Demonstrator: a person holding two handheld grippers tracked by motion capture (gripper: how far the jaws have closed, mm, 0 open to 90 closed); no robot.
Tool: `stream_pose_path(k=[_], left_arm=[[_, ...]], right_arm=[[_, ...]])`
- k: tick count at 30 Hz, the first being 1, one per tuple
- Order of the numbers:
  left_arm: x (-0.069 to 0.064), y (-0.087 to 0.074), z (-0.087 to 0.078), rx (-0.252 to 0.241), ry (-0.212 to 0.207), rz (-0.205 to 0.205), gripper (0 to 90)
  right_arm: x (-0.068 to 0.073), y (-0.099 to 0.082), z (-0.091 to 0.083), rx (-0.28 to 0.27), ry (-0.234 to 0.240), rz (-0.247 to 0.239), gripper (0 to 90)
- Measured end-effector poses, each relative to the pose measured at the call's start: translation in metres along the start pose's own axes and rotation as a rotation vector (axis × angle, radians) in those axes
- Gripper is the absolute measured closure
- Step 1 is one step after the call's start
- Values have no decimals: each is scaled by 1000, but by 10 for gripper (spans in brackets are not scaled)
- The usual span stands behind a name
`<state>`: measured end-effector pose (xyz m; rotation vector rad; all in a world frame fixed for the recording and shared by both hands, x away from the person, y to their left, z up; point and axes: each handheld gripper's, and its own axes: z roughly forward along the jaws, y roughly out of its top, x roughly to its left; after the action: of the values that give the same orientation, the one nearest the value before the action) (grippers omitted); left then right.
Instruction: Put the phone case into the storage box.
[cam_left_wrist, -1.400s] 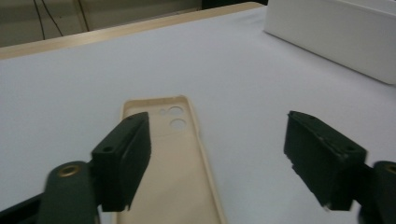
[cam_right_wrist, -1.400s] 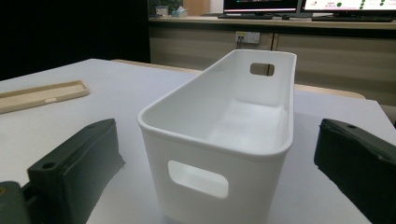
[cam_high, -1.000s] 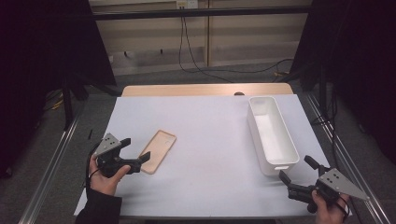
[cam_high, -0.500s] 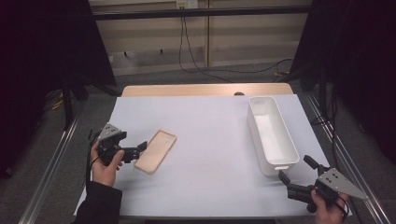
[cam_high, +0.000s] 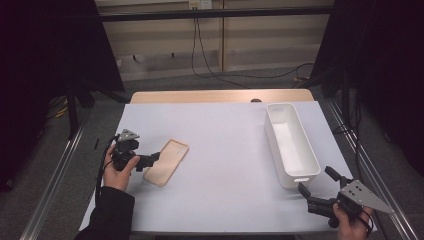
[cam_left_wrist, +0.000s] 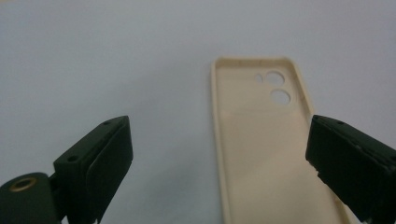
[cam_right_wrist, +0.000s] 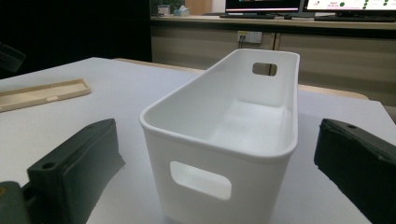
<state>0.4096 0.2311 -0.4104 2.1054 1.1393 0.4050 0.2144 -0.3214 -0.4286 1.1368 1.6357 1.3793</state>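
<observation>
A dim room with pale wall panels and trailing cables is seen behind a white-covered worktop (cam_high: 225, 145), whose wooden far edge is left bare. On the left part of the worktop a beige phone case (cam_high: 167, 161) is laid flat with its hollow inside turned up, its camera cut-outs at the far end. The left gripper (cam_high: 152, 159) is held low by the person's left hand (cam_high: 120, 170) at the near left of the case, and its fingers (cam_left_wrist: 95, 163) are spread wide apart, nothing being grasped; in the left gripper view the near end of the case is seen between them, closer to the right-hand finger, though contact cannot be judged. On the right part of the worktop a long white bin (cam_high: 291, 144) is stood upright, empty, with a handle slot cut into each short end wall. The right gripper (cam_high: 317, 187) is held by the right hand (cam_high: 350, 222) just off the near right corner of the worktop, pointed toward the near end of the bin. Its fingers (cam_right_wrist: 77, 163) are likewise released and wide apart, and in the right gripper view the bin's near end wall is framed between them without being touched. The case and the bin are set well apart.
</observation>
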Motion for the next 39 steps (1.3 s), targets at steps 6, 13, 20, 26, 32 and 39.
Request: stream_pose_path(k=[6, 13, 20, 26, 32, 39], left_arm=[[1, 2, 5, 61, -19, -3, 112], [0, 1, 6, 110, -30, 38, 105], [0, -1, 9, 175, -40, 47, 91], [2, -4, 10, 207, -24, 15, 149], [0, -6, 14, 249, -25, 33, 207], [0, -10, 15, 259, -49, 38, 340]], right_arm=[[0, 0, 0, 2, -1, -1, 0], [0, 0, 0, 4, 0, -2, 0], [0, 0, 0, 3, 1, -2, 0], [0, 0, 0, 3, 2, -2, 0], [0, 0, 0, 2, 1, -1, 0], [0, 0, -1, 2, 2, 1, 0]])
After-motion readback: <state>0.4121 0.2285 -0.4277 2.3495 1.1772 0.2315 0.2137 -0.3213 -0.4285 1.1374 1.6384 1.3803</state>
